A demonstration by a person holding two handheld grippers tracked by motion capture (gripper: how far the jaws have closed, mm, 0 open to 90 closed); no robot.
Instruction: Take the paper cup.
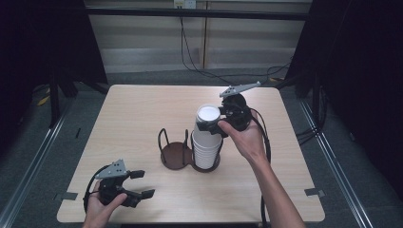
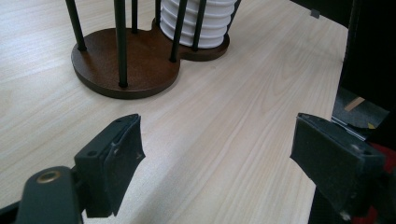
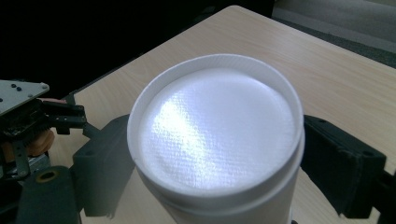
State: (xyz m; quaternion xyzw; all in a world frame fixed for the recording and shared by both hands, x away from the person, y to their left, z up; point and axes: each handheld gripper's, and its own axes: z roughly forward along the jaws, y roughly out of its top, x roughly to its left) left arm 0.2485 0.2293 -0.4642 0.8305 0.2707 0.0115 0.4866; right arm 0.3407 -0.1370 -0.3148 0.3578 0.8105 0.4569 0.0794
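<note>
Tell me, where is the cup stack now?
In the high view, the cup stack stands upside down in the right ring of the holder at table centre, with the right gripper around its top cup.

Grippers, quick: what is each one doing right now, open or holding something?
Left gripper: open, holding nothing, low over the table.
Right gripper: shut on the top cup of the white stack.

We see the wooden table evenly lit from above while the room's sides sink into near black, and the high view is soft and slightly grainy. In the right gripper view, a bright glare washes across the upturned bottom of the top cup. In the left gripper view the near jaws look blurred, with soft shadows beneath the cup holder.
</note>
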